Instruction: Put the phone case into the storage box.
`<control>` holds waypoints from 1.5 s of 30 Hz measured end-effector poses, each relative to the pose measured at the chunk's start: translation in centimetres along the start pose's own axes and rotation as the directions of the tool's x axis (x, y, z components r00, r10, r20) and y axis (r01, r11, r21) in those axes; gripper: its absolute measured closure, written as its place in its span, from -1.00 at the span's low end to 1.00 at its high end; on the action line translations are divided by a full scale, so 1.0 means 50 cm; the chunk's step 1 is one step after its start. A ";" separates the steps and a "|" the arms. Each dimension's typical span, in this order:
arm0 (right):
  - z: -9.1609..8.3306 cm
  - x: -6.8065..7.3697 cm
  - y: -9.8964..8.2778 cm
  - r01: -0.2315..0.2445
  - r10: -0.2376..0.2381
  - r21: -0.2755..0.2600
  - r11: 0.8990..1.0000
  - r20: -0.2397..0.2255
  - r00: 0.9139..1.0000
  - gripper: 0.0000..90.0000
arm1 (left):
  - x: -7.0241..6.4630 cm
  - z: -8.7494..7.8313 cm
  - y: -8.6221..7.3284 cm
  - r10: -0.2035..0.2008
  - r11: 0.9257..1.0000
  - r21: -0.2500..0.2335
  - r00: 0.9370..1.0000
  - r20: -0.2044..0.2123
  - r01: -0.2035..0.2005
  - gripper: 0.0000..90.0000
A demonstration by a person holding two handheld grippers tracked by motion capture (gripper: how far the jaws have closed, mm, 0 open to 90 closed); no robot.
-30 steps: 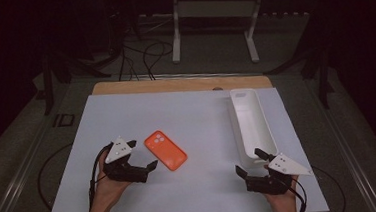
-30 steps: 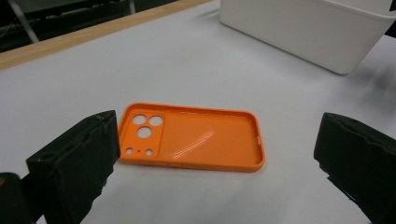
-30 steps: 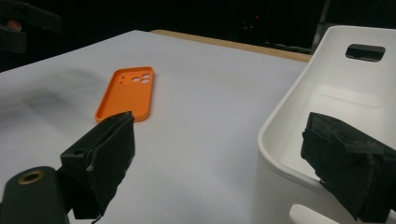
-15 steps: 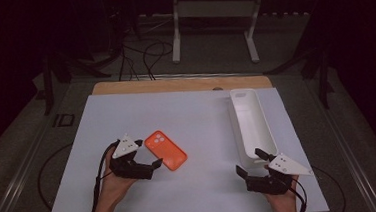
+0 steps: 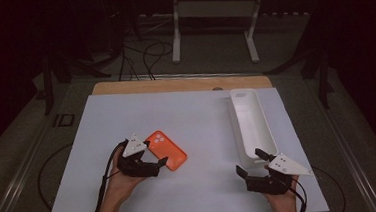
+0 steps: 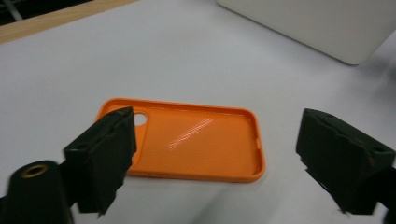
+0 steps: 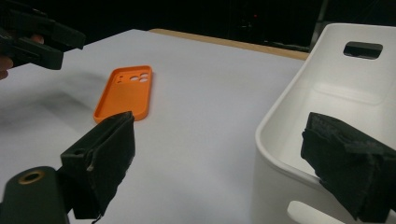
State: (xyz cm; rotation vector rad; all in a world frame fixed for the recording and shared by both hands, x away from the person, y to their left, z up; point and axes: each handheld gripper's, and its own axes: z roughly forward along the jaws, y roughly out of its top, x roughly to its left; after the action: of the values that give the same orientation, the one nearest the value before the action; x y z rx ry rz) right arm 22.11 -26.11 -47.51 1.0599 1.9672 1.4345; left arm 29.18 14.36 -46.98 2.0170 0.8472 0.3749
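The left gripper (image 5: 161,161) has its jaws wide apart, and they have just been closing a little; they grasp nothing. In the left gripper view the orange case (image 6: 187,140) lies between and beyond the two black jaws, hollow side up, and the near long edge is just in front of them; one jaw covers the corner next to the camera hole, but I cannot tell if it touches the case. In the high view the case (image 5: 166,150) lies flat on the white table (image 5: 197,120), a little left of the centre, with its long side running from 10 to 4 o'clock, and the left gripper is at its 7 o'clock edge. The right gripper (image 5: 247,164) also has the jaws spread wide and holds nothing; it is at the near right corner of the table, just at the 6 o'clock end of the white bin (image 5: 250,121). The right gripper view shows what the high view does not: the handle slot in the far wall of the bin (image 7: 327,93), and that one jaw stands in front of the bin's inside. It also shows the case (image 7: 125,92) far off at 10 o'clock, with the left gripper (image 7: 70,42) above it at the upper left corner.
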 end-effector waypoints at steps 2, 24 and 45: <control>0.000 0.000 0.000 -0.003 0.003 -0.002 1.000 0.000 1.000 -0.78 | -0.002 0.002 0.000 0.002 1.000 0.002 1.000 0.002 -0.002 -0.61; 0.001 -0.002 -0.003 -0.005 0.005 0.003 1.000 0.005 1.000 -0.78 | -0.008 0.057 -0.008 -0.021 0.999 0.043 0.996 0.091 0.017 0.62; -0.002 -0.004 -0.002 -0.008 0.008 -0.001 1.000 0.011 1.000 -0.78 | -0.035 0.101 -0.026 0.007 0.997 0.079 0.998 0.056 -0.012 1.00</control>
State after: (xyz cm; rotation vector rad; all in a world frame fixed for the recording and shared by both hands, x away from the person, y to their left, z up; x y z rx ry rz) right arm 22.13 -26.37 -47.57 1.0740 1.9572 1.4304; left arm 30.17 10.51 -50.77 2.0959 0.8298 0.2928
